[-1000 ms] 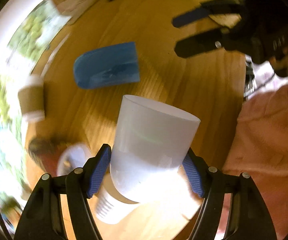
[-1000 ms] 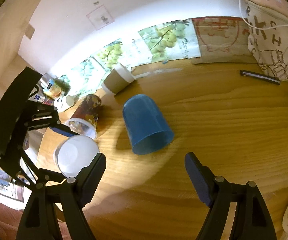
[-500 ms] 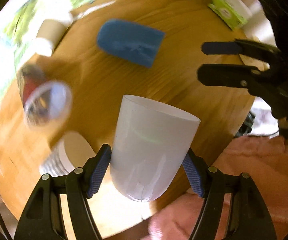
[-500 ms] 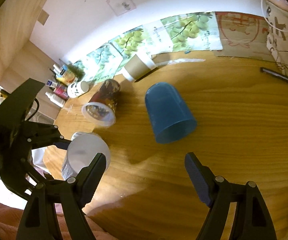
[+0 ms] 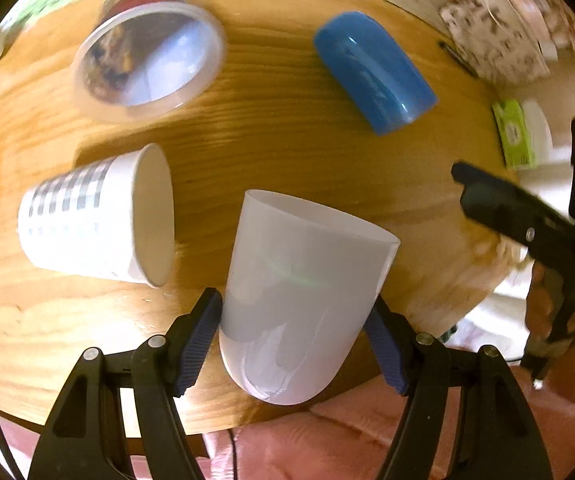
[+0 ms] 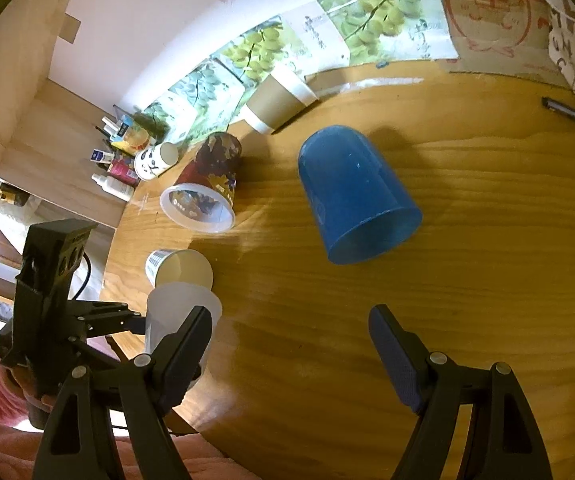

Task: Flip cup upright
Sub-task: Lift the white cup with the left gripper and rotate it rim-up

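My left gripper (image 5: 293, 336) is shut on a white translucent cup (image 5: 303, 292), held off the wooden table (image 5: 287, 140) near its front edge, mouth pointing away and upward. The same cup (image 6: 175, 312) shows at the left of the right wrist view, partly behind my right finger. My right gripper (image 6: 291, 344) is open and empty above the table, short of a blue cup (image 6: 351, 196) lying on its side; the blue cup also shows in the left wrist view (image 5: 371, 72). The right gripper appears at the right of the left wrist view (image 5: 527, 224).
A checked paper cup (image 5: 95, 216) lies on its side left of the held cup. A dark patterned cup (image 6: 207, 184) and a brown paper cup (image 6: 275, 100) also lie on the table. A pen (image 6: 571, 114) and a green packet (image 5: 515, 136) lie at the right.
My left gripper has swung with the white cup, turning toward the table's near edge; the checked and patterned cups have come into its view. My right gripper has drifted slightly and stays open.
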Available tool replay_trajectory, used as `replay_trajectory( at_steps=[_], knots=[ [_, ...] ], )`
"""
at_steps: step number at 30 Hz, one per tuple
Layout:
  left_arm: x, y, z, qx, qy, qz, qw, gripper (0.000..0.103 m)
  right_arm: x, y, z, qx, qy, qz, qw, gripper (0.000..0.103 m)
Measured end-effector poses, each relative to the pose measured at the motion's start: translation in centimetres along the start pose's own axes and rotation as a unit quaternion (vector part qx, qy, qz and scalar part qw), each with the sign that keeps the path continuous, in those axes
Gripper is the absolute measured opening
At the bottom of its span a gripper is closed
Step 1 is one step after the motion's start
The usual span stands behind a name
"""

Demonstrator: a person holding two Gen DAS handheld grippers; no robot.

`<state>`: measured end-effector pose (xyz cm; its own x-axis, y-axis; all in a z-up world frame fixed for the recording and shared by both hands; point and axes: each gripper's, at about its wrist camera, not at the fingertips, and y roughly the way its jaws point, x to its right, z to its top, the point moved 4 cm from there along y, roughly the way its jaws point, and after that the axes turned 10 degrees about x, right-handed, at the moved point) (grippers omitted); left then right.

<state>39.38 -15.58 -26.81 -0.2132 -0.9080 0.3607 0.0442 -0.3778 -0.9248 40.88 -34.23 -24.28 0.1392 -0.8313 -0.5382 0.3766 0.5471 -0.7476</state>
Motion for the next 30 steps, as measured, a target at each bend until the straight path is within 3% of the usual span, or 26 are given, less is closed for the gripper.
replay_trajectory(
  at_steps=[5, 12, 30],
  knots=[
    [-1.3, 0.2, -0.2, 0.011, -0.061, -0.017, 0.9979, 0.074, -0.5, 1.0, -0.3, -0.021, -0.001, 0.003, 1.0, 0.082],
    [-1.3, 1.0, -0.2, 0.027, -0.091, -0.021, 0.9953, 0.074, -0.7, 1.9, -0.7, -0.041, 0.002, 0.003, 0.999, 0.082],
    [-1.0, 3.0, -0.4, 0.014, -0.1, -0.01, 0.9948, 0.074, -1.2, 3.8, -1.1, -0.073, 0.008, -0.009, 0.997, 0.082]
  ],
)
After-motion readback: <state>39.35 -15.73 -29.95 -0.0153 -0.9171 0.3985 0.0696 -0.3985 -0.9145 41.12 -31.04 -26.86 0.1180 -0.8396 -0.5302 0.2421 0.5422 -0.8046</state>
